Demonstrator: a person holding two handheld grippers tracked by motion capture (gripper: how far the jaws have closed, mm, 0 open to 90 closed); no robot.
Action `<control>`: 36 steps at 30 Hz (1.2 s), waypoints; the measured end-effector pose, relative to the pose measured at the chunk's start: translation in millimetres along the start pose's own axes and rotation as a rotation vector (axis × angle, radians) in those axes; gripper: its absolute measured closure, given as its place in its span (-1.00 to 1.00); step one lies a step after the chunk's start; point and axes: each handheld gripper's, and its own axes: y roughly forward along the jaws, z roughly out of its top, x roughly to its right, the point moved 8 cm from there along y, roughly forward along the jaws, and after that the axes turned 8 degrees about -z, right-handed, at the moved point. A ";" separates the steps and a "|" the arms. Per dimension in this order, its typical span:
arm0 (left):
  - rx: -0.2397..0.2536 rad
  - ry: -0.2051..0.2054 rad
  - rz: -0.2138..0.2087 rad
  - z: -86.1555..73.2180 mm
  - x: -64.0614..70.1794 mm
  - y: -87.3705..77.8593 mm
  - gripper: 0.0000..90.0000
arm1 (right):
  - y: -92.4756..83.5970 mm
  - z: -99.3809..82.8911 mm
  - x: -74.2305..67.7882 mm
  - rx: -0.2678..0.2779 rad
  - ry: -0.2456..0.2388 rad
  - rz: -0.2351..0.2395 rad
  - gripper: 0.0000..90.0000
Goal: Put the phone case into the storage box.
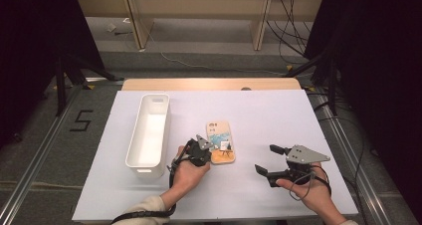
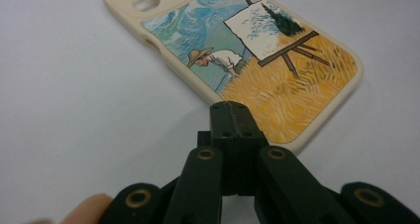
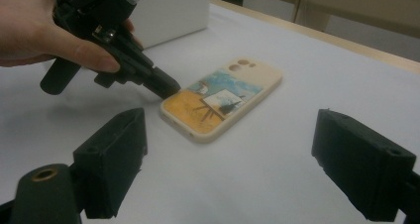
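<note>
Closed black tips of the left tongs (image 2: 232, 116) sit nearest the lens in the left gripper view, pressed together with nothing between them and resting at the near long edge of the phone case (image 2: 237, 50). That case lies flat on the white bench (image 1: 268, 115), painted side up, just right of the long white bin (image 1: 149, 133) and well clear of its wall. The right tongs (image 1: 268, 160) hover to the case's right, apart from it, spread wide with nothing between them.

Judging by its look, the case is a light, thin shell, somewhat flexible, with a smooth printed face that would likely slip under hard pads. Lying flush, it offers no gap beneath, so a top-down pinch looks awkward. Its raised cream rim seems the better hold: across the narrow width near the middle, or at a corner once one edge is tipped up. A shut tip pushing at the edge could also slide it toward the bin rather than lift it.
</note>
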 end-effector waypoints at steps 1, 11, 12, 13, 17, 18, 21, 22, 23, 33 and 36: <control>-0.002 0.008 -0.001 1.0 1.8 1.3 1.00 | 0.0 0.1 -0.1 0.001 0.002 0.000 -0.67; 0.008 0.015 -0.006 7.3 10.0 9.5 1.00 | -0.2 0.0 0.5 0.001 0.003 -0.001 -0.67; 0.013 0.014 -0.007 8.1 10.7 10.4 1.00 | -0.1 0.0 0.6 0.001 0.003 -0.002 -0.67; 0.010 0.017 -0.008 8.6 11.5 11.1 1.00 | -0.2 0.0 0.6 0.001 0.003 -0.002 -0.67; 0.016 0.015 -0.014 11.7 15.5 15.0 1.00 | -0.1 -0.1 0.9 0.001 0.003 -0.002 -0.67; 0.017 0.017 -0.016 12.6 16.3 15.9 1.00 | -0.1 -0.3 1.2 -0.001 0.003 -0.004 -0.67; 0.021 0.018 -0.020 14.9 19.1 18.8 1.00 | -0.2 -0.5 1.2 -0.002 0.006 -0.004 -0.67; 0.020 0.021 -0.019 15.6 19.9 19.6 1.00 | -0.2 -0.7 1.5 -0.004 0.007 -0.006 -0.67; 0.025 0.019 -0.022 16.5 21.1 20.7 1.00 | -0.2 -0.7 1.5 -0.004 0.007 -0.006 -0.67; 0.033 0.035 -0.033 23.4 29.7 29.3 1.00 | 0.1 -1.3 3.0 -0.005 0.005 -0.011 -0.67; 0.035 0.036 -0.047 25.7 31.3 31.4 1.00 | 0.1 -1.3 3.2 -0.004 0.008 -0.010 -0.66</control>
